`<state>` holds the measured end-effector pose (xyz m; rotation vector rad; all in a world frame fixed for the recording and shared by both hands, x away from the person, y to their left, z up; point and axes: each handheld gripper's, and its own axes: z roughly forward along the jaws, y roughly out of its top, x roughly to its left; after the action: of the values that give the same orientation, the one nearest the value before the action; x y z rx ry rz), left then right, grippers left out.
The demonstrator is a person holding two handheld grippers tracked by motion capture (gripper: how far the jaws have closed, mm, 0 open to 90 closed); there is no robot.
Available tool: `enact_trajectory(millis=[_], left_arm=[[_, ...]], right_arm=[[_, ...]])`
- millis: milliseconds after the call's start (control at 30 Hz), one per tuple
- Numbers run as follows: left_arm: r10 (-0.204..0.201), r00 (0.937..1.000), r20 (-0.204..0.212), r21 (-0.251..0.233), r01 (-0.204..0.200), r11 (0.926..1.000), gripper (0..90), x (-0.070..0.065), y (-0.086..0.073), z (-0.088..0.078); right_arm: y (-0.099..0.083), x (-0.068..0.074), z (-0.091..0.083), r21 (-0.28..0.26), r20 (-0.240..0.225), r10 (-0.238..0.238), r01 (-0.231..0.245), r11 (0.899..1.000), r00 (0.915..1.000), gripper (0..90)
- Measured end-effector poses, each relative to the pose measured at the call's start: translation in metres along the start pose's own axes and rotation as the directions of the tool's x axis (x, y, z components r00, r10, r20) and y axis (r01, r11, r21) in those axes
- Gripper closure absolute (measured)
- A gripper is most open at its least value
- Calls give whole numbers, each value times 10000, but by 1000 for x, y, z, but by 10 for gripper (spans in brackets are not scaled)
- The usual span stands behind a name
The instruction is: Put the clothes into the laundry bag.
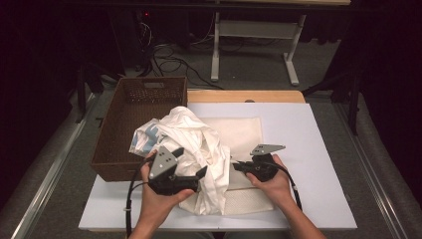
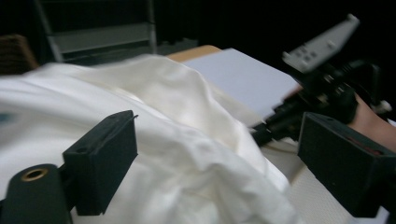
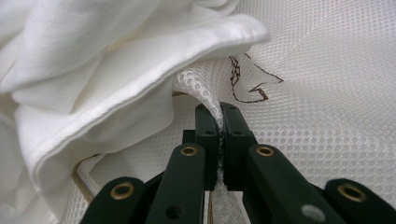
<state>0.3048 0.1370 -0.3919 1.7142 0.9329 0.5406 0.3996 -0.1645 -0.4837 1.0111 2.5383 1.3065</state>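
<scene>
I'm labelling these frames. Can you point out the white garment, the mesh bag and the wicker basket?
white garment (image 1: 191,137), high view, on its crumpled middle.
mesh bag (image 3: 327,93), right gripper view, on its flat netting right of the pinched fold.
wicker basket (image 1: 112,124), high view, on its left wall.
</scene>
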Motion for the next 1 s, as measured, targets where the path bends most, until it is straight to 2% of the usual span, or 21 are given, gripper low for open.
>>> enact_trajectory(millis=[67, 100, 133, 167, 200, 233, 267, 300, 400, 467, 533, 600, 667, 767, 800, 833, 867, 900, 933, 967, 1000], left_arm=[[-142, 9975, -687, 67, 147, 9999, 99, 12, 5, -2], [-142, 9975, -687, 67, 147, 9999, 82, 12, 5, -2], [-409, 9926, -1143, 105, 424, 9990, 73, 27, 7, 0], [-414, 9887, -1442, 252, 455, 9986, 69, 34, 7, 2], [-504, 9846, -1676, 465, 589, 9972, 52, 42, 7, 6], [-504, 9846, -1676, 465, 589, 9972, 42, 42, 7, 6], [-513, 9789, -1978, 895, 701, 9935, 38, 56, 7, 13], [-513, 9751, -2157, 1101, 765, 9910, 29, 62, 7, 17], [-695, 9790, -1916, 1634, 1017, 9813, 0, 75, 11, 32], [-738, 9797, -1863, 2099, 1131, 9712, 0, 79, 14, 44], [-834, 9809, -1760, 2538, 1270, 9589, 0, 82, 16, 56], [-912, 9808, -1725, 3054, 1412, 9417, 0, 83, 16, 67], [-1077, 9795, -1701, 3547, 1629, 9207, 0, 85, 14, 77], [-1256, 9815, -1444, 4283, 1764, 8862, 28, 88, 15, 87], [-1433, 9818, -1245, 4629, 1852, 8669, 52, 90, 15, 91], [-1433, 9818, -1245, 4629, 1852, 8669, 70, 90, 15, 91], [-1527, 9828, -1035, 4843, 1839, 8554, 70, 91, 15, 94], [-1572, 9839, -852, 5040, 1787, 8450, 116, 92, 14, 97], [-1606, 9840, -773, 5156, 1773, 8383, 163, 93, 15, 98], [-1674, 9831, -741, 5168, 1814, 8366, 208, 93, 15, 99], [-1681, 9832, -706, 5147, 1802, 8382, 263, 93, 15, 98]], right_arm=[[0, 0, 0, -36, -11, -23, 23, 10000, 10000, 885], [0, 0, 0, -29, -1, -37, 37, 10000, 10000, 885], [0, 0, 0, -19, 3, -16, 16, 10000, 10000, 886], [0, 0, 0, -17, 6, -17, 17, 10000, 10000, 885], [0, 0, 0, -22, 4, -3, 3, 10000, 10000, 885], [0, 0, 0, -17, 6, -10, 10, 10000, 10000, 885], [0, 0, 0, -11, -2, -13, 13, 10000, 10000, 886], [0, 0, 0, 0, 4, 13, -13, 10000, 10000, 885], [0, 0, 1, 34, -11, 20, -20, 10000, 10000, 885], [0, 0, 1, 46, -9, 22, -22, 10000, 10000, 885], [0, 0, 1, 50, -3, 21, -21, 10000, 10000, 885], [0, 1, 1, 62, 7, -1, 1, 10000, 10000, 885], [0, 1, 1, 78, 28, -41, 41, 10000, 10000, 885], [-1, 2, 2, 114, 27, -99, 99, 9999, 9999, 885], [-1, 2, 2, 118, 32, -109, 108, 9999, 9999, 884], [-1, 2, 2, 133, 24, -112, 112, 9998, 9999, 884], [-1, 2, 2, 133, 24, -112, 112, 9998, 9999, 884], [-1, 2, 3, 138, 23, -109, 109, 9998, 9999, 884], [-1, 2, 3, 154, 38, -115, 114, 9998, 9999, 884], [-1, 3, 3, 173, 47, -117, 116, 9998, 9999, 884], [-1, 3, 3, 179, 60, -123, 122, 9998, 9999, 884]])
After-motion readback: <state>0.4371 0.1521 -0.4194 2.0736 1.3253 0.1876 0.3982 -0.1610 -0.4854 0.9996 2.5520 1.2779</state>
